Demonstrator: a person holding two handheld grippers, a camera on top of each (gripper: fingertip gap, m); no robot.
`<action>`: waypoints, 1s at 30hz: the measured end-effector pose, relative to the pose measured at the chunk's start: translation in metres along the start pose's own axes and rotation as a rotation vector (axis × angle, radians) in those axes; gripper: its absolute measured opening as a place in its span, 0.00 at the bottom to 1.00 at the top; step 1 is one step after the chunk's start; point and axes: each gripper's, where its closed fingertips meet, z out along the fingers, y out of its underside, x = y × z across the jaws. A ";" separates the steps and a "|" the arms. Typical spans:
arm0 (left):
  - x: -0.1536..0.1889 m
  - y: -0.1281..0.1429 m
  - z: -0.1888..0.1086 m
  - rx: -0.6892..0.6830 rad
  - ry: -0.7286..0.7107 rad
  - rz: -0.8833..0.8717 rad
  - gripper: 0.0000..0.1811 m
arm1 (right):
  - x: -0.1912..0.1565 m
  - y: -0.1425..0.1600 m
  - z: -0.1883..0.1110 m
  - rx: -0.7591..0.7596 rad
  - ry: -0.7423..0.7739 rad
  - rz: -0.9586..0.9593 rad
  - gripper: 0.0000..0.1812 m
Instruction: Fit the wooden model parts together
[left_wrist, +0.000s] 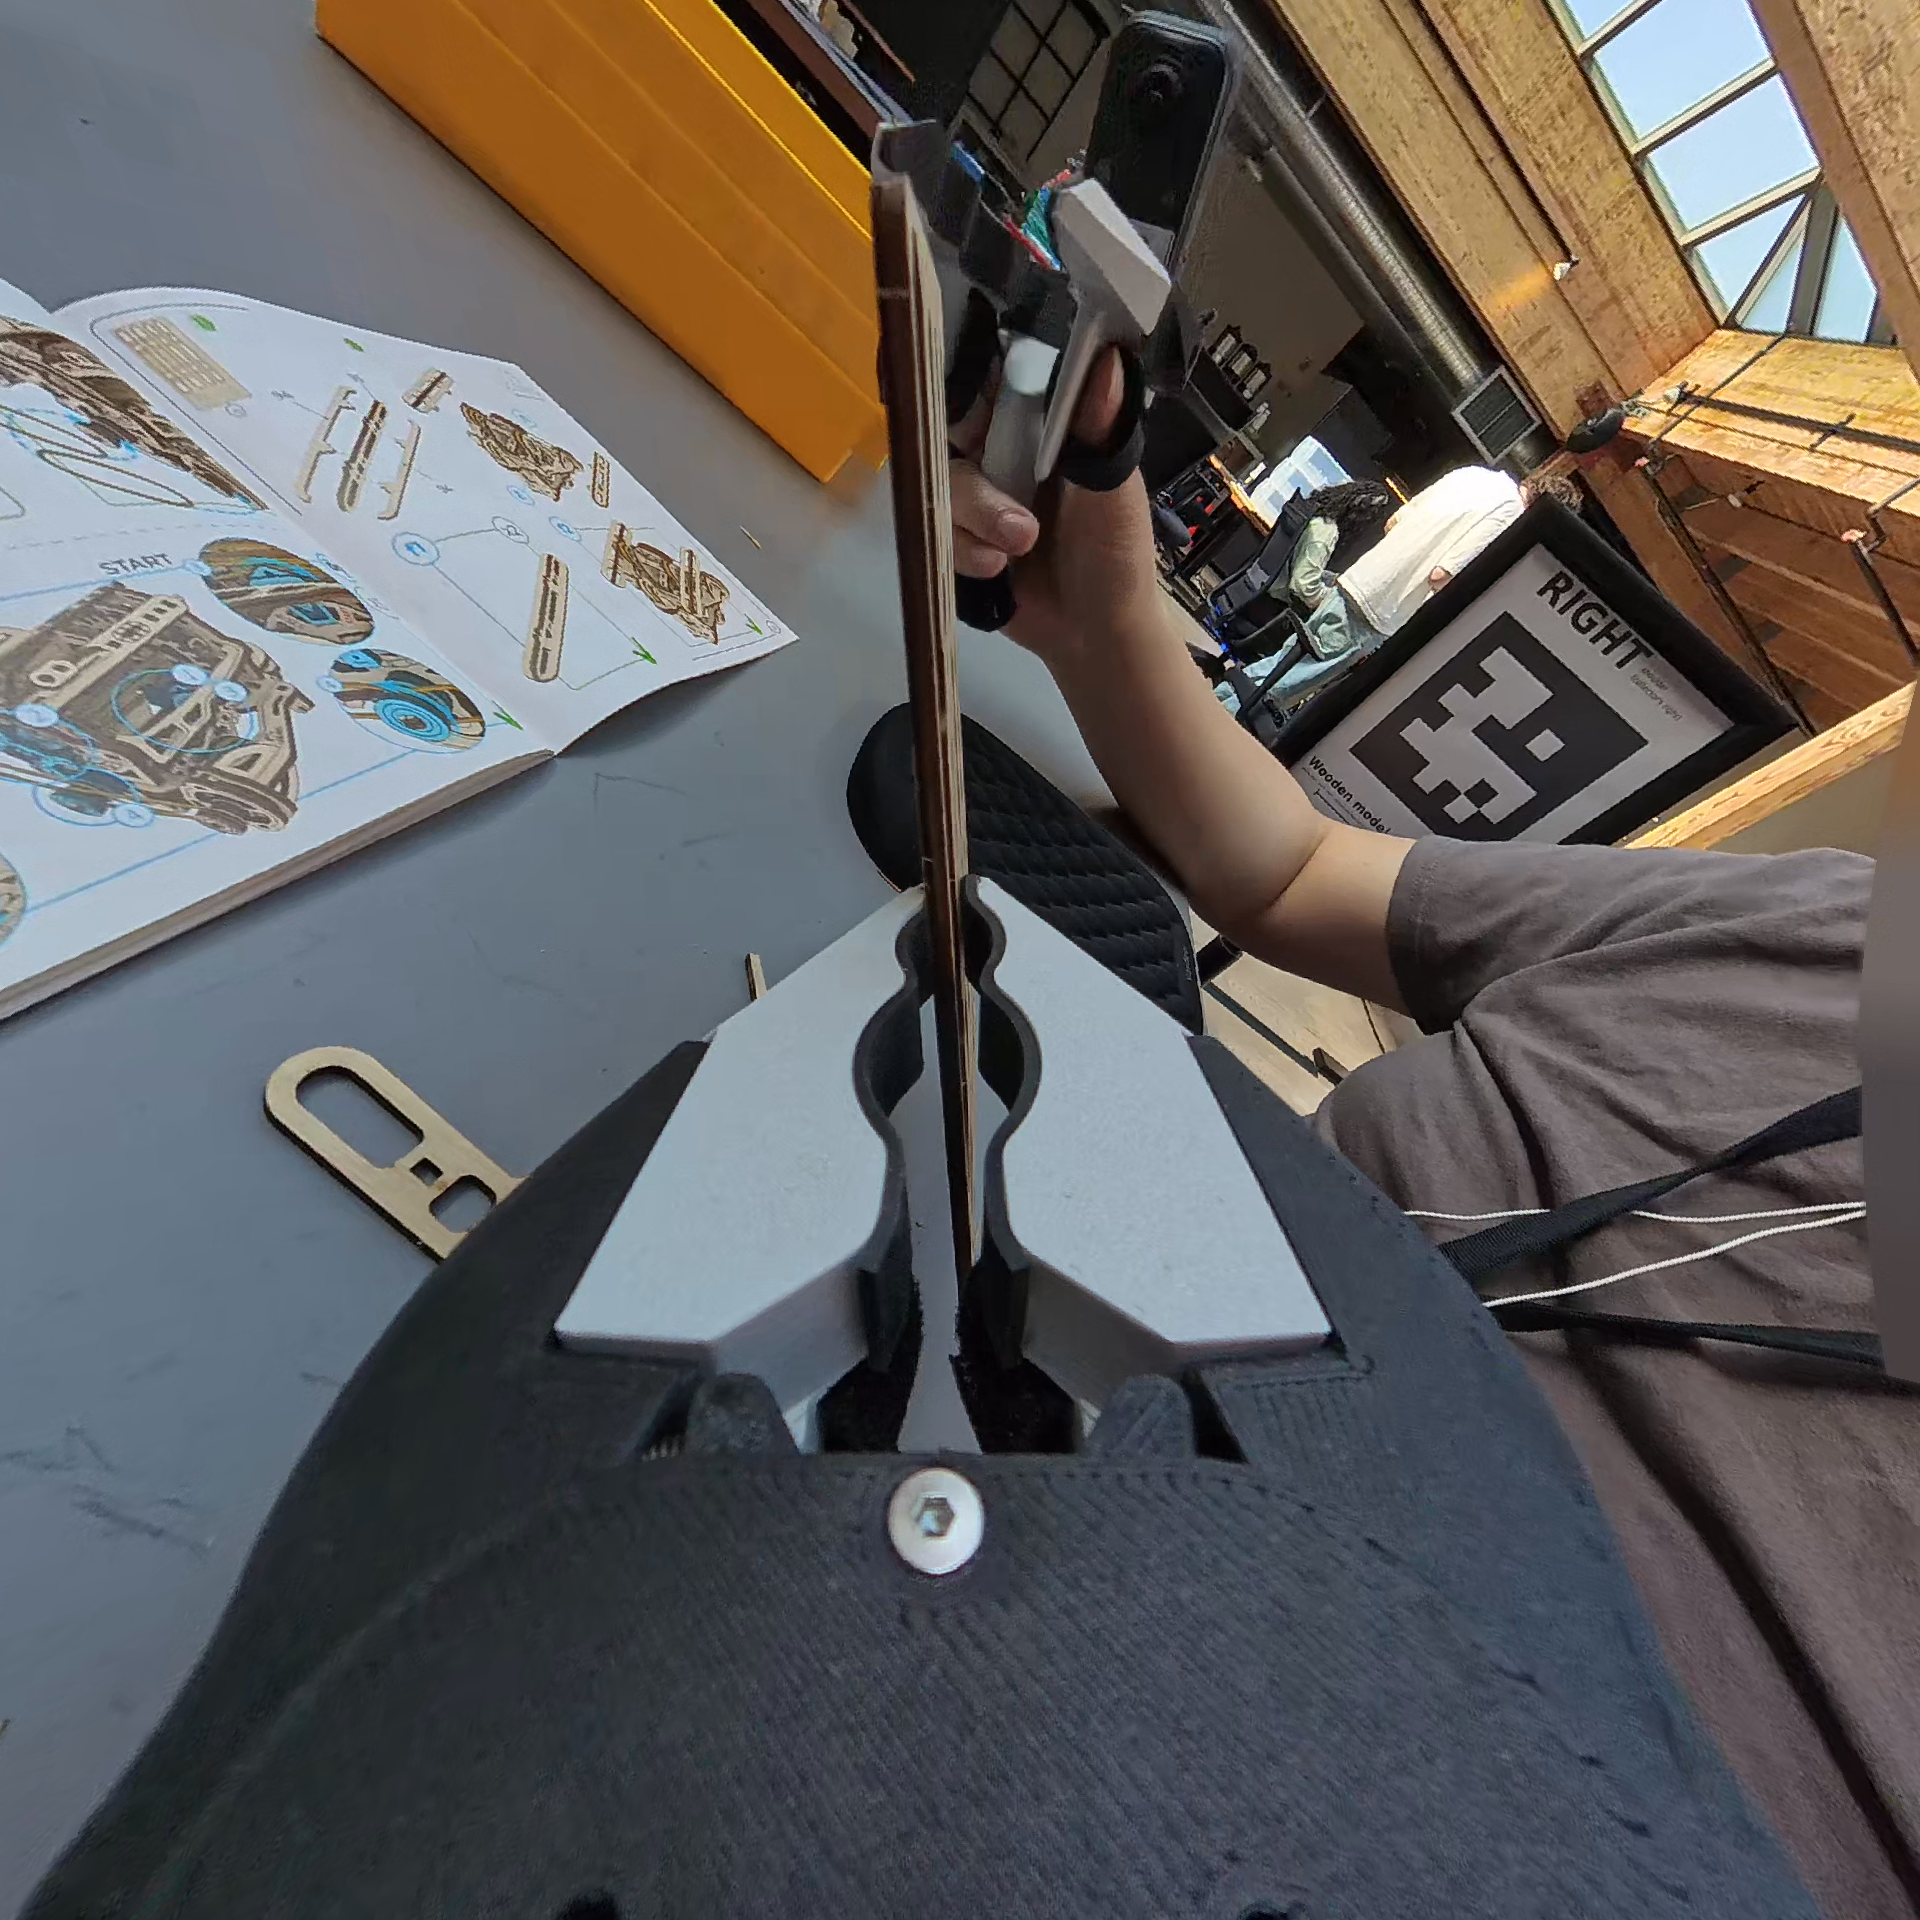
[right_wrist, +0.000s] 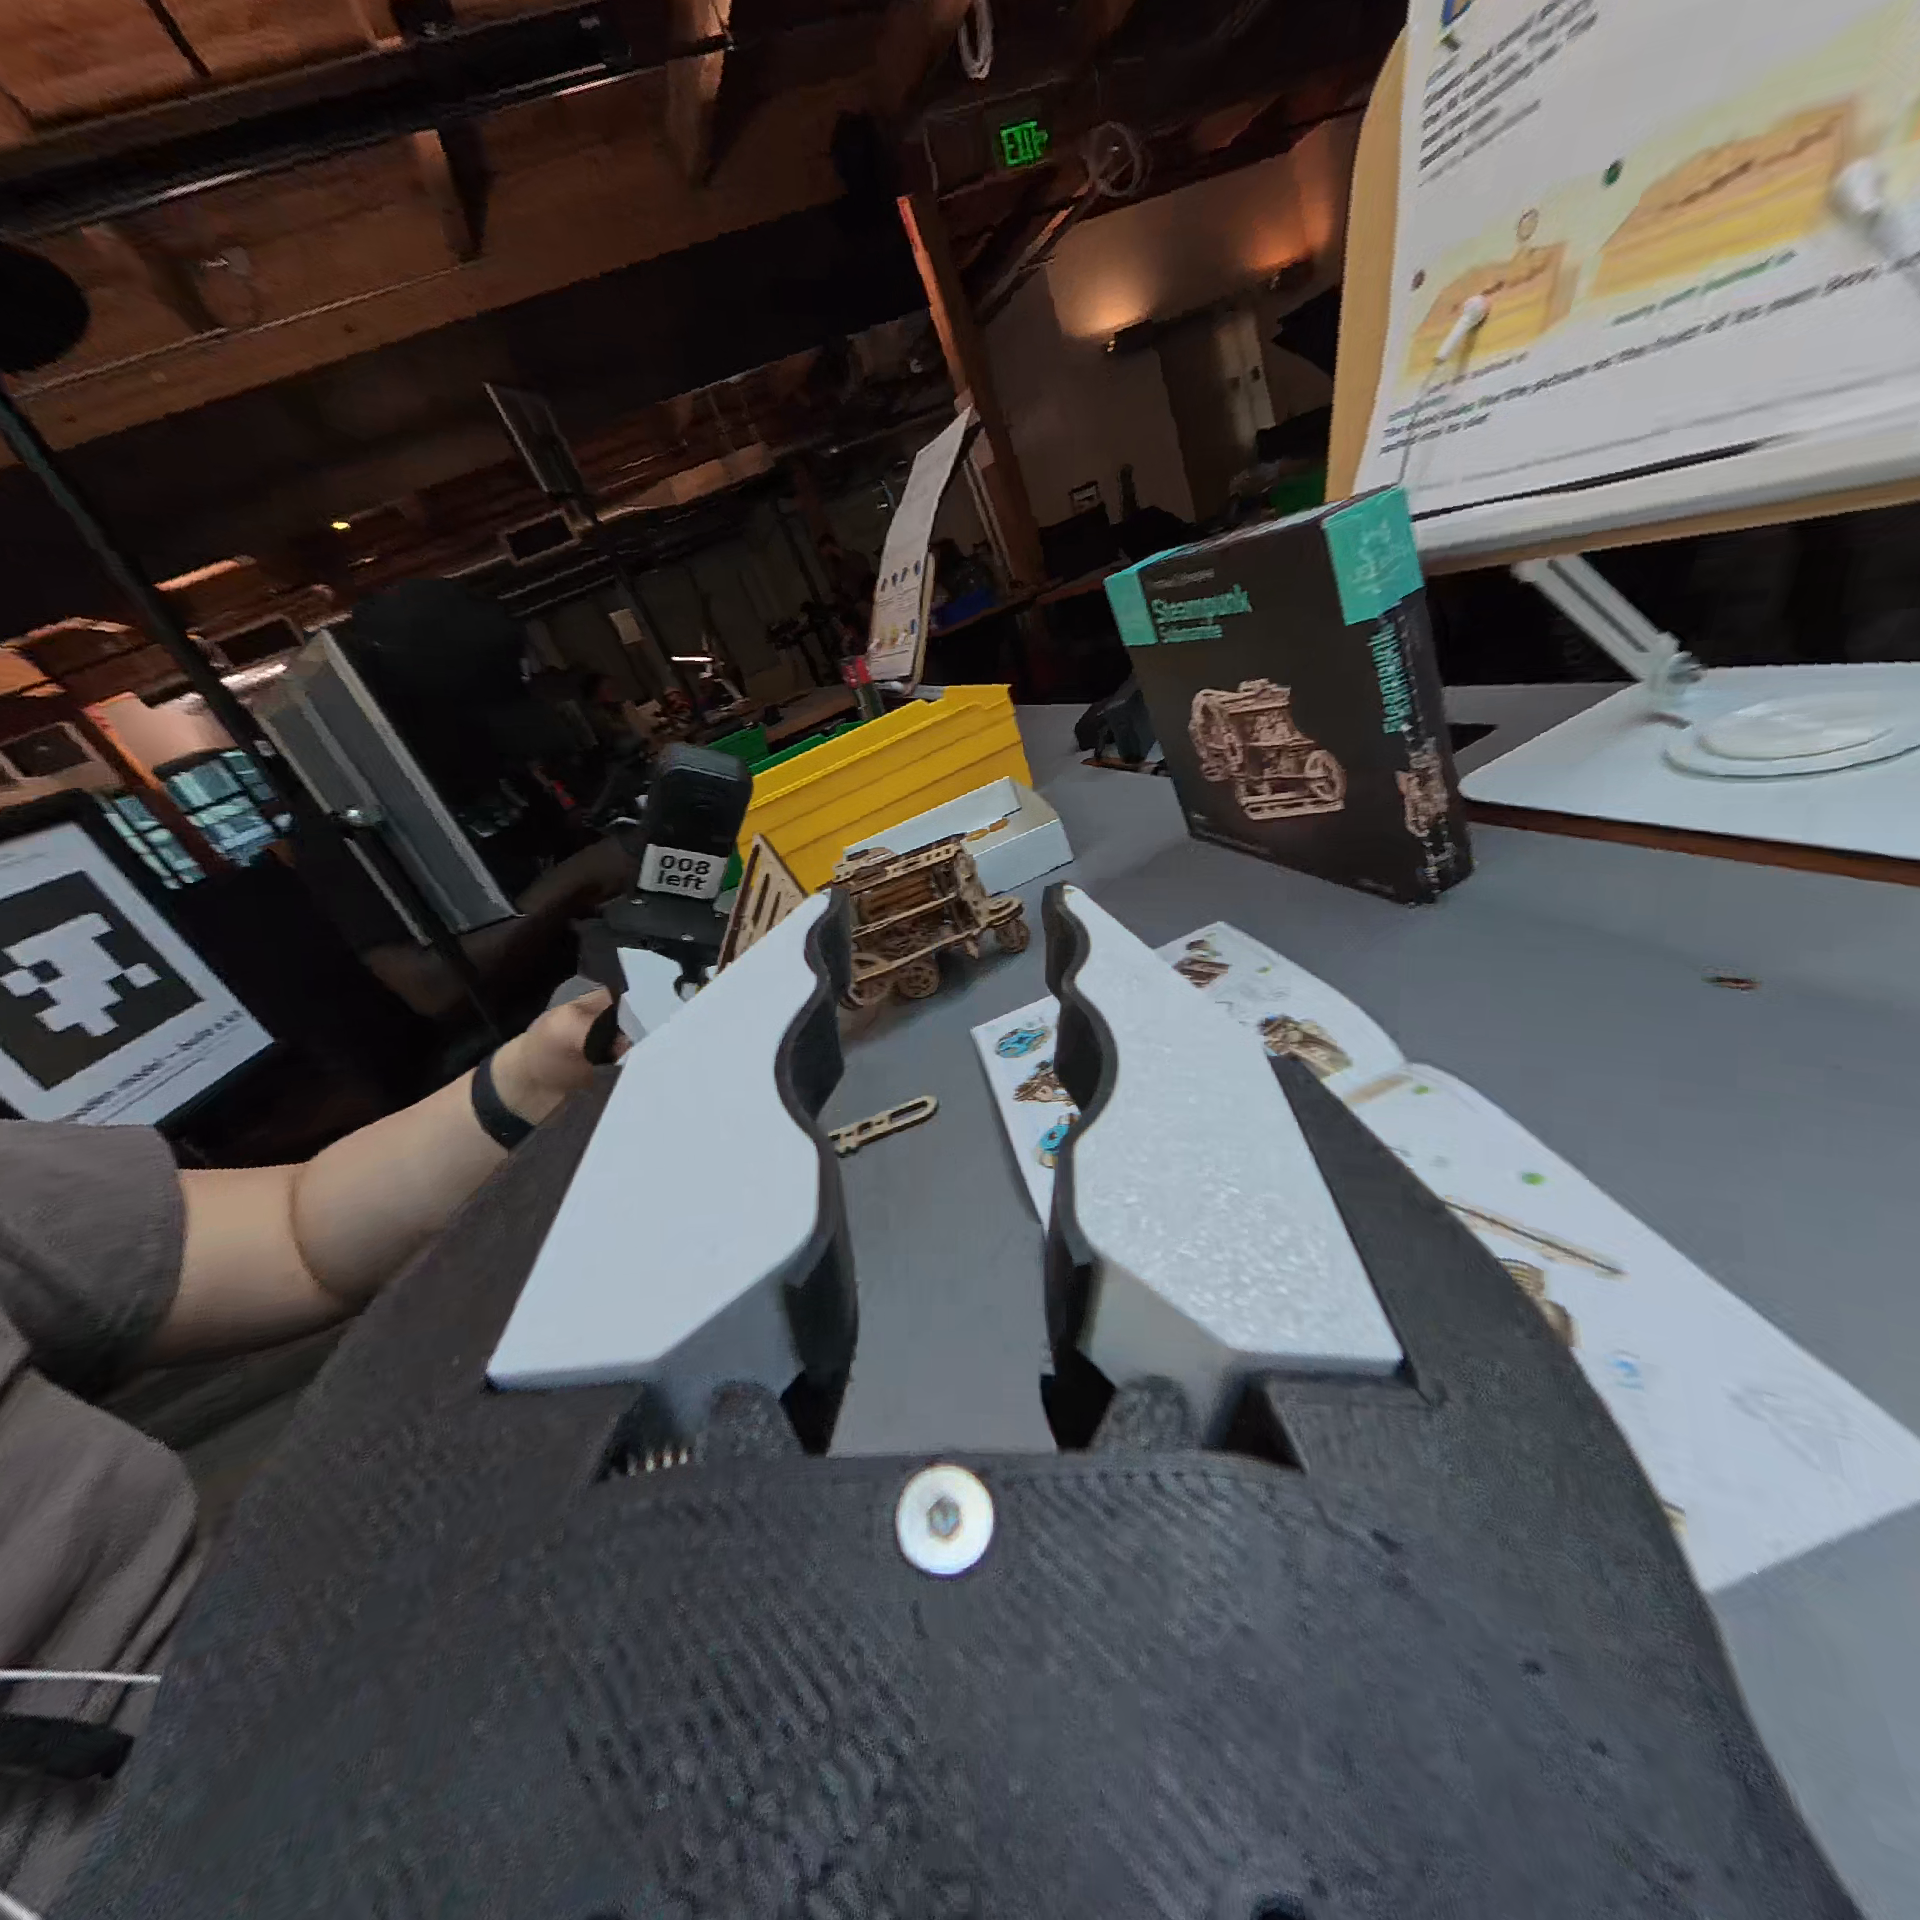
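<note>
My left gripper (left_wrist: 945, 906) is shut on a thin wooden sheet (left_wrist: 920, 540), seen edge-on and held upright above the grey table (left_wrist: 623, 883). A flat slotted wooden part (left_wrist: 384, 1138) lies on the table left of the fingers. My right gripper (right_wrist: 945, 914) is open and empty above the table. Ahead of it stands a partly built wooden car model (right_wrist: 925, 925), with the slotted part (right_wrist: 883, 1122) lying nearer. The left gripper (right_wrist: 665, 935) with its sheet (right_wrist: 764, 894) shows to the left. The right gripper (left_wrist: 1101, 249) shows just beyond the sheet's far end.
An open instruction booklet (left_wrist: 312, 582) lies left of the sheet and also shows in the right wrist view (right_wrist: 1299, 1049). Yellow bins (left_wrist: 644, 177) stand at the back. A dark kit box (right_wrist: 1299, 727) stands upright at the far right. A white board (right_wrist: 1714, 758) lies beyond it. A wood sliver (left_wrist: 755, 977) lies near my fingers. There is about 20 centimeters between the tips of the two grippers.
</note>
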 end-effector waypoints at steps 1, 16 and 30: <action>0.000 0.000 0.001 0.000 0.003 -0.003 0.00 | -0.012 0.009 0.010 -0.016 -0.076 0.086 0.21; 0.006 0.010 0.010 -0.043 0.040 -0.016 0.00 | -0.057 0.089 0.065 -0.205 -0.208 0.408 0.24; 0.019 0.006 0.011 -0.013 0.174 -0.112 0.11 | -0.073 0.090 0.058 -0.260 -0.323 0.391 0.00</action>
